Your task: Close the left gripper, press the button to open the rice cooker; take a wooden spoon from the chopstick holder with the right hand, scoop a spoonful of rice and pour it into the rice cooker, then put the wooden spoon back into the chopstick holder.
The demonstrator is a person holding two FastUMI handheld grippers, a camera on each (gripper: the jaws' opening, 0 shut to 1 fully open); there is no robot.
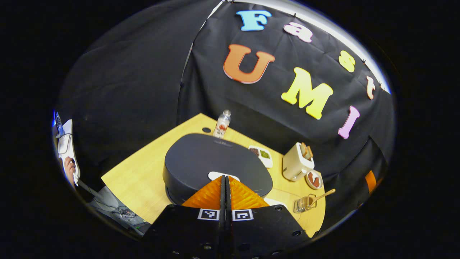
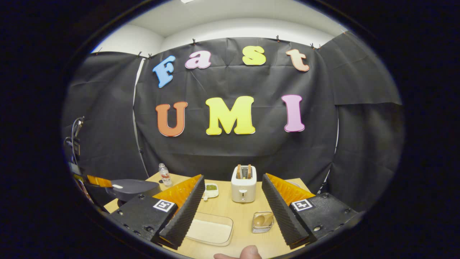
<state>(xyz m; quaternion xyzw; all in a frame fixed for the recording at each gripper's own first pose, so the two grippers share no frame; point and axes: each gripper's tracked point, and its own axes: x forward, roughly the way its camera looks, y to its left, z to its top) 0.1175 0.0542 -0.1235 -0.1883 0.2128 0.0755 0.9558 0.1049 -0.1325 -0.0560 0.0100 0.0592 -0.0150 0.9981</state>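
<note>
The right gripper [image 2: 230, 205] hangs above the worktop [image 2: 244, 230] with its jaws wide apart. Between them: a tray of rice [image 2: 210, 228] near left, the chopstick holder [image 2: 262, 222] holding the wooden spoon [image 2: 260, 219] near right, a toaster [image 2: 243, 184] farther off. The closed rice cooker [image 2: 134, 189] sits far left.

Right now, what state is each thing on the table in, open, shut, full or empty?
Dark rounded rice cooker: lid down.
Left hand-held gripper: shut, at the cooker's white button.
Right hand-held gripper: open, holding nothing.
White toaster: bread in slots.
Wire chopstick holder: wooden spoon inside.
Clear rice tray: holds rice.
</note>
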